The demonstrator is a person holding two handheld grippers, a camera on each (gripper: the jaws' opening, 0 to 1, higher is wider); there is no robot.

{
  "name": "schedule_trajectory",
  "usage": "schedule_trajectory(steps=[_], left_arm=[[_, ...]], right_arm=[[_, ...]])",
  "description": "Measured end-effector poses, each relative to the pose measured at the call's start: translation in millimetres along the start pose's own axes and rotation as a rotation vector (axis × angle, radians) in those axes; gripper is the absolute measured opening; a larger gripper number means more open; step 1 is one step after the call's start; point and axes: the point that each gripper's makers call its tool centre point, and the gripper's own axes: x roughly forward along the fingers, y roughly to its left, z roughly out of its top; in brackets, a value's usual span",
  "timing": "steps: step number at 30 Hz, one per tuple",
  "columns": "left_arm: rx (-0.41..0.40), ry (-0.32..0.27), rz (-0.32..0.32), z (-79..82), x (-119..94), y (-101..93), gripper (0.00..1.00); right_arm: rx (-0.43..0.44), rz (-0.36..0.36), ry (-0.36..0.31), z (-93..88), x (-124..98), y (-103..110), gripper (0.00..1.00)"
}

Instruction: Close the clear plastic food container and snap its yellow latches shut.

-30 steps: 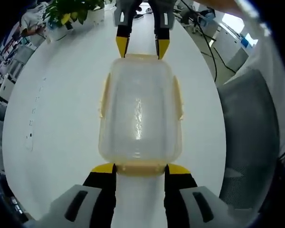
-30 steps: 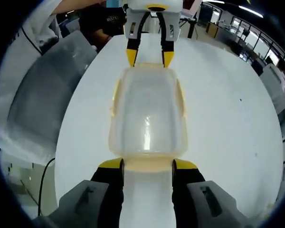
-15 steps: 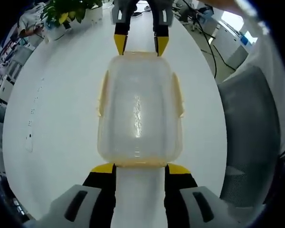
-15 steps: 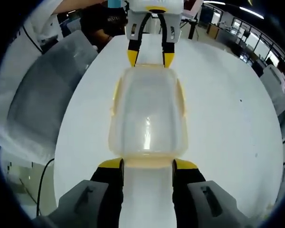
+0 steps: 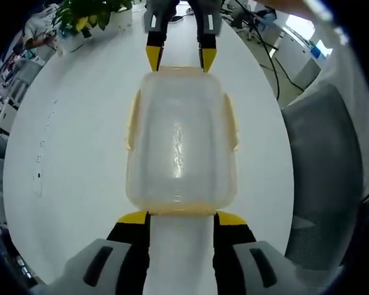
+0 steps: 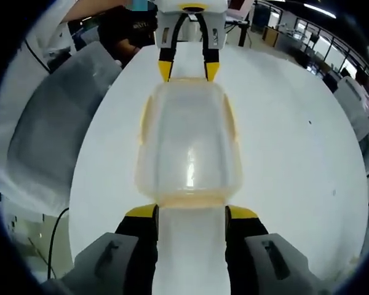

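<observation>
In the left gripper view, the clear rectangular plastic food container with pale yellow trim sits flat in the middle of the round white table, lid already on top, so the closing part looks done. The left gripper has its yellow-tipped jaws spread apart, one at each corner of the near short end, touching or just beside the rim and pinching nothing. At the far short end the right gripper mirrors it, jaws spread at the two far corners. The yellow side latches along the long edges stand out from the walls like wings, so they read as not yet snapped; that is a judgement, since the plastic blurs the detail. A leafy green potted plant stands past the far table edge, and a grey mesh chair back sits beside the table. Over to the right gripper view: same container seen from the opposite end, right gripper spread at the near corners, left gripper spread at the far corners. Whether the end latches are locked, I cannot tell. Left to do, I judge: press the side latches down.
</observation>
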Motion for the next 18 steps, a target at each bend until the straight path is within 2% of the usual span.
schedule_trajectory(steps=[6,10,12,16,18], left_arm=[[-0.031,0.031,-0.004,-9.5,6.5,-1.1,0.35],[-0.075,0.053,-0.010,-18.9,9.7,-1.7,0.48],[-0.105,0.065,-0.014,-24.0,10.1,-3.0,0.51],[-0.151,0.047,-0.011,-27.8,8.2,-4.6,0.52],[-0.229,0.010,-0.023,-25.5,5.6,-7.4,0.52]], right_arm=[[0.030,0.008,0.021,-12.4,2.5,2.9,0.40],[0.056,0.014,0.032,-19.9,4.4,6.1,0.40],[0.079,0.020,0.040,-25.1,6.2,8.8,0.40],[0.113,0.011,0.058,-34.8,7.4,9.5,0.40],[0.149,0.003,0.059,-38.1,4.9,8.9,0.39]])
